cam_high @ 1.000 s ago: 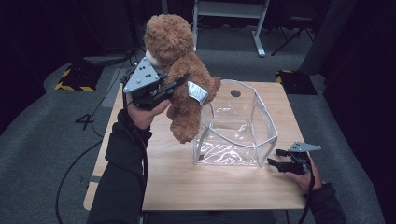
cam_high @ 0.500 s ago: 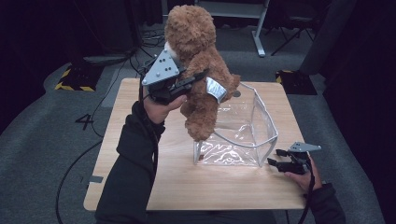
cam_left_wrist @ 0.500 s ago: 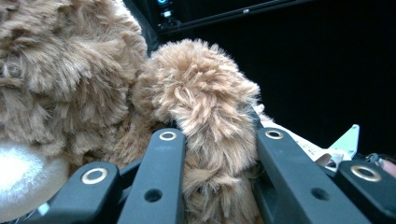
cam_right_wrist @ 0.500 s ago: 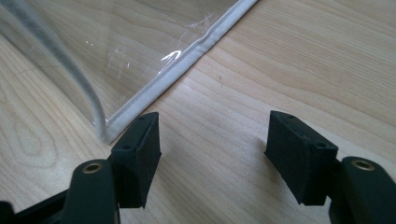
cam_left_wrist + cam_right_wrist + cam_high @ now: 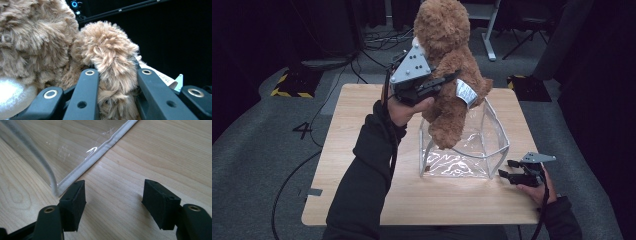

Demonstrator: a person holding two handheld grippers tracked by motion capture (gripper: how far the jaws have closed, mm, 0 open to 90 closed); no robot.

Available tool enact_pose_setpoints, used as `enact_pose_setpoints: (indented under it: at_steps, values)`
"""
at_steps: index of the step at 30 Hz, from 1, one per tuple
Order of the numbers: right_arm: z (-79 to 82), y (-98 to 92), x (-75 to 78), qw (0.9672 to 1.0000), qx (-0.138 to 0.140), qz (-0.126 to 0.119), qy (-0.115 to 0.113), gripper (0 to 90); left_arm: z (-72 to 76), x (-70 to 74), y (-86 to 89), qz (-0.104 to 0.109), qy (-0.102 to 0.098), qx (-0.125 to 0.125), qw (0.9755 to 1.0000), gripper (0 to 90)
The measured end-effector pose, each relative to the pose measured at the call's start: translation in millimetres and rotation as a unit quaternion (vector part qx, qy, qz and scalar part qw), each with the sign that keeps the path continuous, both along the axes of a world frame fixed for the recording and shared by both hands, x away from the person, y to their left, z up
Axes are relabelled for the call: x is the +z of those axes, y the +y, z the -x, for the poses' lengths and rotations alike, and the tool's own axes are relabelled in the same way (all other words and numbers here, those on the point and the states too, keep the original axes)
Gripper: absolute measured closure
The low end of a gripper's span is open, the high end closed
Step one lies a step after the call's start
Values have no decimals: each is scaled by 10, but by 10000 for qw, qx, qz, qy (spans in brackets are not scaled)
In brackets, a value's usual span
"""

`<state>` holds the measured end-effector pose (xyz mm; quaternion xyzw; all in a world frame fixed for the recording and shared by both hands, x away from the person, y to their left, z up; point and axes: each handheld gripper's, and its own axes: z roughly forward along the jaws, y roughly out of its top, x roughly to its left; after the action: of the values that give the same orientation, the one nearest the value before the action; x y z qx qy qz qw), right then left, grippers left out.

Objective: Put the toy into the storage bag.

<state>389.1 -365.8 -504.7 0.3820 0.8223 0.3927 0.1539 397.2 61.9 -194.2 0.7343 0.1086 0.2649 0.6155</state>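
A brown teddy bear with a white tag hangs in the air above the clear plastic bag, which stands open on the wooden table. My left gripper is shut on the bear; in the left gripper view its jaws squeeze a furry limb. The bear's feet reach down to the bag's rim. My right gripper rests low on the table at the bag's near right corner, open, with bare wood between its pads and the bag's white seam just ahead.
Dark floor with cables surrounds the table. A yellow-black striped marker lies on the floor to the left, and a white stand sits behind the table. Bare wood lies left of the bag.
My left gripper has carried the bear up and to the right, from beside the bag to above its opening. The right gripper has stayed where it was.
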Motion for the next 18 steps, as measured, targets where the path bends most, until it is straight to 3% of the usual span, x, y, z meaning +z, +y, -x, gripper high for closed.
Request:
enact_pose_setpoints:
  at_steps: [18]
  values:
    - [0, -1, 0, 10000, 8, -10, 1, 351, -83, 70, -444, -152, 10, -324, 9994, 790]
